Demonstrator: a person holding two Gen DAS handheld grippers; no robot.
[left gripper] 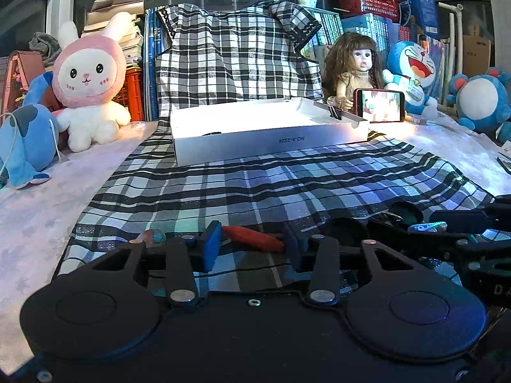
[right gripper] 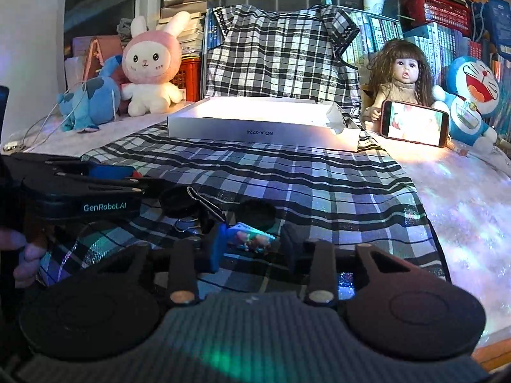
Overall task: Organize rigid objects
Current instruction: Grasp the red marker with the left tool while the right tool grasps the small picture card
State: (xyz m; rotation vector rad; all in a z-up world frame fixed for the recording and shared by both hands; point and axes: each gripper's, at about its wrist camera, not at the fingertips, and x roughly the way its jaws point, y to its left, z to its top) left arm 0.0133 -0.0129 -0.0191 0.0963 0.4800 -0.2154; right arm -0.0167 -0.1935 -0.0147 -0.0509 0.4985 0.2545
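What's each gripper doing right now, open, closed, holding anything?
Left gripper: open, empty, a red-orange pen-shaped object lying between its fingers.
Right gripper: open, around a small colourful printed piece, not clamped.

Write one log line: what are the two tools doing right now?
left tool: open, around red stick | right tool: open, around small colourful piece | white box: behind, on checked cloth

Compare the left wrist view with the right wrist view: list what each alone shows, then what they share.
Left wrist only: an orange-red pen-like stick between the open left hand-held gripper fingers.
Right wrist only: a small colourful printed packet between the open right hand-held gripper fingers, and a silver wire binder clip.
Both: the white shallow cardboard box, the long-haired doll, the lit red-cased phone.
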